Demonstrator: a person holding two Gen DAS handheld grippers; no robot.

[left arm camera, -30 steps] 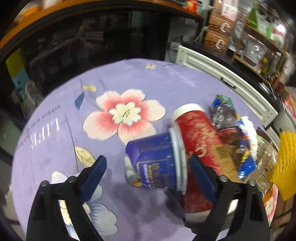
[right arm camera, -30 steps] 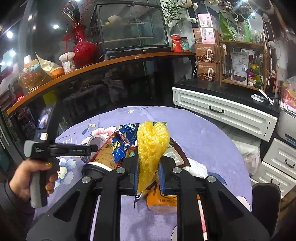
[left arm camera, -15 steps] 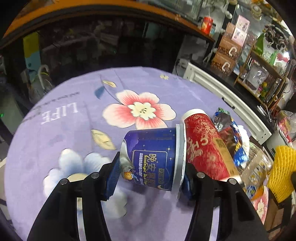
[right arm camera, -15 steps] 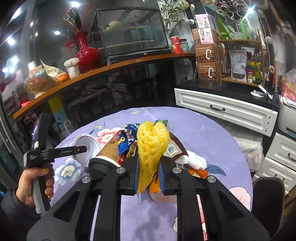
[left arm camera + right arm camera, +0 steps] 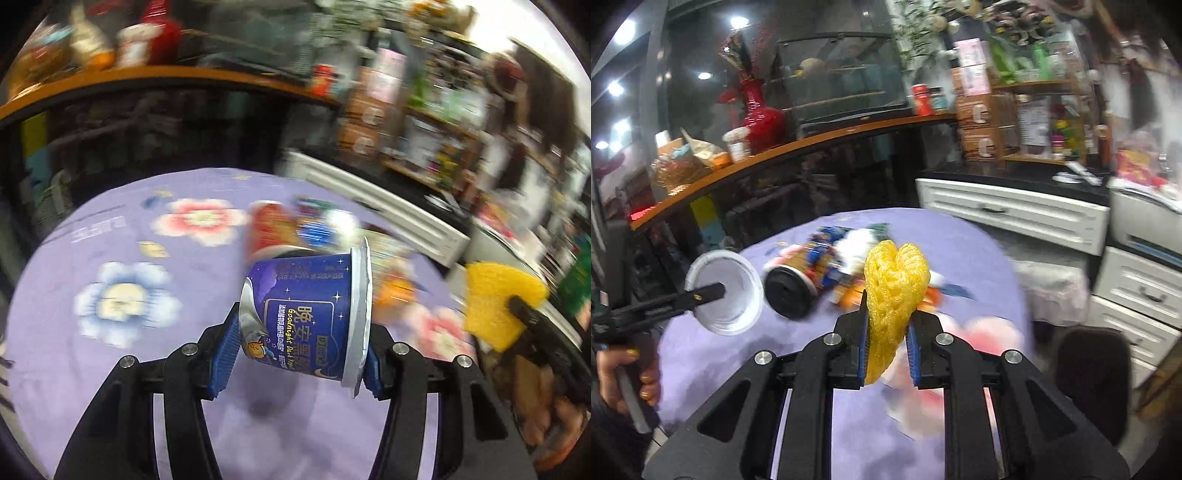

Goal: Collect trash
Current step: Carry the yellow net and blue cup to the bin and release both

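Trash is in both grips right now! Far left in the right wrist view, a hand (image 5: 631, 373) clutches the handle of the left gripper (image 5: 297, 354), and that gripper is clamped on a blue yogurt cup (image 5: 310, 314), pads pressing its base on one side and its white rim on the other. The jaws have just been closing on it, the cup squarely between them. The cup lies sideways, up off the purple flowered tablecloth (image 5: 110, 369), its white empty mouth facing the right wrist camera.

Just beside it, on the table, lies a red canister (image 5: 792, 286) on its side, black end toward us. Behind and around that sits a blurred heap of snack wrappers (image 5: 827, 258), blue and white among them; individual pieces are too smeared to tell apart.

Moving right, the right gripper (image 5: 888, 352) is squeezed tight on a yellow foam net (image 5: 895, 284), which stands up between the blue pads, above the table.

Further right, white drawers (image 5: 1015, 214) line the wall, and a dark chair back (image 5: 1089, 369) sits at the table's edge.
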